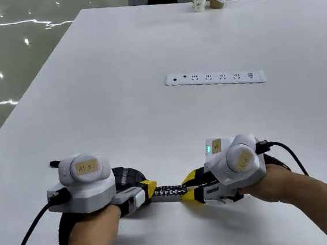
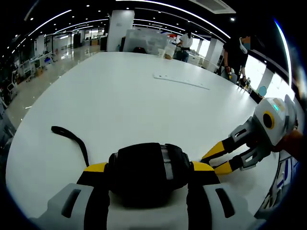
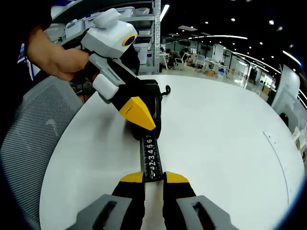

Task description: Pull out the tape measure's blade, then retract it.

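Left gripper (image 1: pixel 142 194) is clamped on the tape measure case (image 2: pixel 146 172). Right gripper (image 3: pixel 153 178) pinches the blade (image 3: pixel 150 158) tip, with a short length out straight ahead, low over the tabletop (image 1: pixel 151 118). Risk: the thin blade slips the pinch under spring tension and snaps back; a skewed pull could kink it.

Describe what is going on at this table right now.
A person works two grippers at a white table. The left gripper is shut on the black tape measure, and the right gripper pinches the end of its blade, which is pulled out a short way between them.
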The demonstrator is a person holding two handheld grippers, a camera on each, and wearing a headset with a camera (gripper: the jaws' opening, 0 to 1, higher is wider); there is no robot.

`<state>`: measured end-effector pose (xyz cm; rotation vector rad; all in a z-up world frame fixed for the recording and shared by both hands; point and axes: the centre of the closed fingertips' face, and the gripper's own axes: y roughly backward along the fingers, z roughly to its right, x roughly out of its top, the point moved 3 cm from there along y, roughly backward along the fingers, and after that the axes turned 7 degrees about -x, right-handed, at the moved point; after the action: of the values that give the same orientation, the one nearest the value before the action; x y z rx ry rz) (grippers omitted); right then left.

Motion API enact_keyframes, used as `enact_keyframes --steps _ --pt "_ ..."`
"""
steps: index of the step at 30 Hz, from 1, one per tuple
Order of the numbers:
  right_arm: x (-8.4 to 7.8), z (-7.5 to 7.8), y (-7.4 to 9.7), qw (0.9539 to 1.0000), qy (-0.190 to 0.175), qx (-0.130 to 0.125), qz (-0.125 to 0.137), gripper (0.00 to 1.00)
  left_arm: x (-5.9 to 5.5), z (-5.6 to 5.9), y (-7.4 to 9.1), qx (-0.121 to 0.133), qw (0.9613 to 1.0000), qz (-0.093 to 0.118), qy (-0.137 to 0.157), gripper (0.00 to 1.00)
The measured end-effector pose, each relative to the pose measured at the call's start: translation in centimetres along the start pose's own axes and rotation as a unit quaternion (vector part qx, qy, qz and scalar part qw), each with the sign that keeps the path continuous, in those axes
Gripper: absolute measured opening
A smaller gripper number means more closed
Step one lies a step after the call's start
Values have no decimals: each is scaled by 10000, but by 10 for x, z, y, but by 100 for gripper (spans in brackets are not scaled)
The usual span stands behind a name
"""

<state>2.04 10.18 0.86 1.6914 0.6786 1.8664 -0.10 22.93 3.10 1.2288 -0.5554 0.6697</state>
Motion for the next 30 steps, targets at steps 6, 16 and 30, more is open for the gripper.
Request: enact_keyframes --steps 6,16,30 --pt "4 -1 -5 10000 -4 27 29 10 0 0 0 -10 10000 -5 9 60" --pt "12 -4 -13 9999 -27 73 80 10 0 -1 0 -29 10000 -12 27 60" --pt "25 -8 -26 9998 -9 129 163 10 0 -1 1 -48 10000 -26 65 60"
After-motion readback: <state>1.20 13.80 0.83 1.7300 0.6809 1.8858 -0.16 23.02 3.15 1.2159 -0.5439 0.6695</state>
